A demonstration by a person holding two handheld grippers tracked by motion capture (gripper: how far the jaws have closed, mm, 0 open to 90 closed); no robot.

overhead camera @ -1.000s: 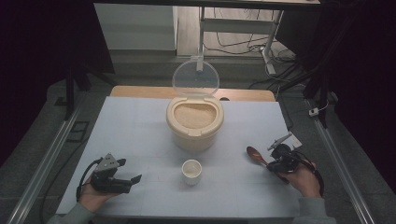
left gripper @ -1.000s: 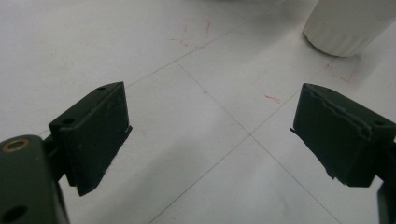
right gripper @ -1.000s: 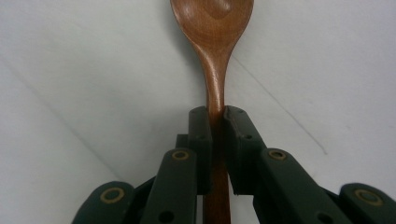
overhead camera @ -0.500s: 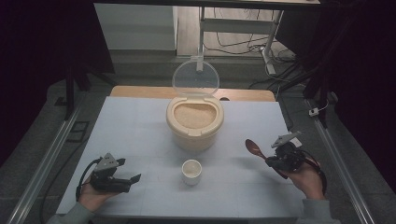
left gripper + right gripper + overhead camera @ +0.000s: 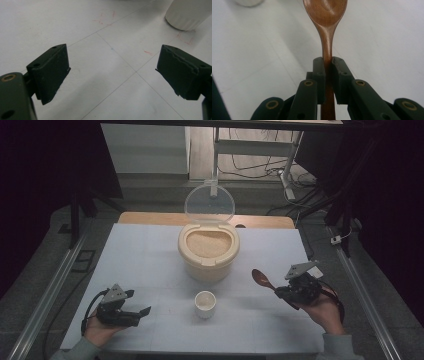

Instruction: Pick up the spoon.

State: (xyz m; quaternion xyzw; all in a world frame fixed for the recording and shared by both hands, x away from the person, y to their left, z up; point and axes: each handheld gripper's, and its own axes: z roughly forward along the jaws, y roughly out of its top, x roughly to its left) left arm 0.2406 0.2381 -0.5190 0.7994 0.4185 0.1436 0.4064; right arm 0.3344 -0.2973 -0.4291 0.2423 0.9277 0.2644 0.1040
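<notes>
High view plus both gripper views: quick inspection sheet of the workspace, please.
Surface: white table, thin grid lines, small red marks.
Job's things: wooden spoon; tub of grain, clear lid standing open; small white cup in front of it.
Clutter: nothing seen.
Grippers: left gripper open, empty, low over the table; right gripper shut on the spoon handle.
Cables: black cable at the left gripper; loose ones on the floor behind.
Surroundings: dark; metal frame rails, floor.
</notes>
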